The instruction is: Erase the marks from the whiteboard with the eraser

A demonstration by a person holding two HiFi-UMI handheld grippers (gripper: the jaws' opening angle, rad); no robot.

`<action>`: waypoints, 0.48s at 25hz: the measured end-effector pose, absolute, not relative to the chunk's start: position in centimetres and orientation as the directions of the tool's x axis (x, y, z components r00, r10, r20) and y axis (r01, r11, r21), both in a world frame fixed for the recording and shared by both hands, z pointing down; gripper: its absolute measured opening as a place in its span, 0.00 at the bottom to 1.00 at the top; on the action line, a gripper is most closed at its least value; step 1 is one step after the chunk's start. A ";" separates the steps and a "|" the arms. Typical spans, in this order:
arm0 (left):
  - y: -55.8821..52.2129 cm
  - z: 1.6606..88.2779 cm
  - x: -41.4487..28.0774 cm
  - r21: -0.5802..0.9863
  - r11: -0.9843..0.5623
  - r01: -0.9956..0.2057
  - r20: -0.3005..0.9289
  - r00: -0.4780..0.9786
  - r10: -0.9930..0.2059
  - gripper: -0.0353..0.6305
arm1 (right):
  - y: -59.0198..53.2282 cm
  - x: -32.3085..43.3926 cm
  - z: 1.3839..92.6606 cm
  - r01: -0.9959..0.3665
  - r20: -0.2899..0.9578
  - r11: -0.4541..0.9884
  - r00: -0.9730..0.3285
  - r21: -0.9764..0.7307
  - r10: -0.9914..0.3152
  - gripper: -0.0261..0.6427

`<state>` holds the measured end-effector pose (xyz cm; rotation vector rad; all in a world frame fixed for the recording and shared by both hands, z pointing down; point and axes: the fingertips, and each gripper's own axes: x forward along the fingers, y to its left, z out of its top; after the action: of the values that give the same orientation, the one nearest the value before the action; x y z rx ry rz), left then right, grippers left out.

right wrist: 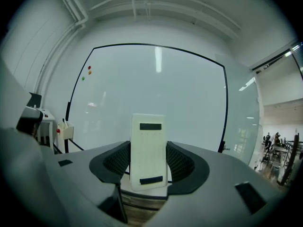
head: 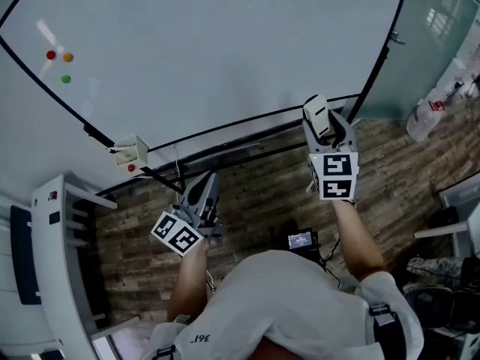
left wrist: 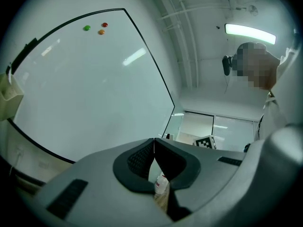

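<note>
A large whiteboard point(head: 225, 43) with a black frame fills the upper head view; its surface point(right wrist: 156, 93) shows no marks, only three small round magnets point(head: 58, 58) near one corner. My right gripper point(head: 324, 126) is shut on a white eraser point(right wrist: 148, 150), held upright below the board's lower edge. The eraser point(head: 316, 115) is apart from the board. My left gripper point(head: 204, 193) hangs lower with its jaws shut on nothing, pads point(left wrist: 142, 157) touching. The board point(left wrist: 80, 89) stands to its left.
A small cream holder point(head: 131, 154) with a red marker cap is clipped at the board's lower edge. A white appliance point(head: 56, 261) stands at the left. A plastic bottle point(head: 426, 118) sits on the wooden floor point(head: 255, 201) at the right, near dark equipment point(head: 442, 276).
</note>
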<state>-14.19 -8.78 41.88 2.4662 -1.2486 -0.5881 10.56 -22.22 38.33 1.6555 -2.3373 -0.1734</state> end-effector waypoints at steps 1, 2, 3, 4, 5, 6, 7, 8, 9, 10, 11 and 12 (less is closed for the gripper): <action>-8.5 42.0 -14.3 0.453 -0.570 -0.685 -0.216 0.536 -0.816 0.06 | -21.7 10.6 38.6 -0.908 0.155 0.338 -0.307 0.247 -0.939 0.42; -8.2 42.2 -14.3 0.456 -0.570 -0.684 -0.216 0.536 -0.816 0.06 | -21.3 10.7 38.8 -0.910 0.156 0.337 -0.306 0.241 -0.939 0.42; -7.9 42.3 -14.4 0.457 -0.569 -0.683 -0.216 0.536 -0.816 0.06 | -20.9 10.8 39.0 -0.913 0.156 0.336 -0.306 0.232 -0.939 0.42; -7.6 42.5 -14.5 0.458 -0.569 -0.683 -0.216 0.535 -0.817 0.06 | -20.5 11.0 39.0 -0.915 0.155 0.334 -0.305 0.224 -0.940 0.42; -7.4 42.5 -14.5 0.458 -0.569 -0.683 -0.214 0.536 -0.817 0.06 | -20.1 11.2 39.1 -0.918 0.152 0.332 -0.304 0.217 -0.940 0.42; -7.2 42.6 -14.4 0.456 -0.570 -0.684 -0.212 0.539 -0.815 0.06 | -19.7 11.5 39.1 -0.921 0.147 0.329 -0.303 0.210 -0.942 0.42; -7.0 42.6 -14.3 0.452 -0.573 -0.684 -0.209 0.543 -0.813 0.06 | -19.4 11.8 39.1 -0.923 0.141 0.326 -0.302 0.203 -0.943 0.42; -6.8 42.6 -14.2 0.447 -0.576 -0.684 -0.207 0.547 -0.811 0.06 | -19.0 12.0 38.9 -0.926 0.133 0.324 -0.302 0.195 -0.944 0.42; -6.6 42.6 -14.1 0.443 -0.579 -0.685 -0.206 0.550 -0.809 0.06 | -18.7 12.1 38.8 -0.929 0.125 0.322 -0.303 0.185 -0.945 0.42; -6.3 42.6 -14.1 0.439 -0.581 -0.685 -0.207 0.552 -0.808 0.06 | -18.4 12.3 38.6 -0.931 0.116 0.321 -0.305 0.174 -0.945 0.42; -6.0 42.5 -14.2 0.436 -0.583 -0.686 -0.208 0.553 -0.807 0.06 | -18.1 12.3 38.4 -0.932 0.107 0.323 -0.309 0.162 -0.945 0.42; -5.7 42.5 -14.2 0.432 -0.584 -0.687 -0.209 0.554 -0.806 0.06 | -17.7 12.3 38.3 -0.933 0.099 0.328 -0.316 0.147 -0.944 0.42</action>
<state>-14.22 -5.68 42.47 2.4914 -1.2332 -0.5618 12.34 -17.70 38.27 1.7278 -2.4192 -0.0927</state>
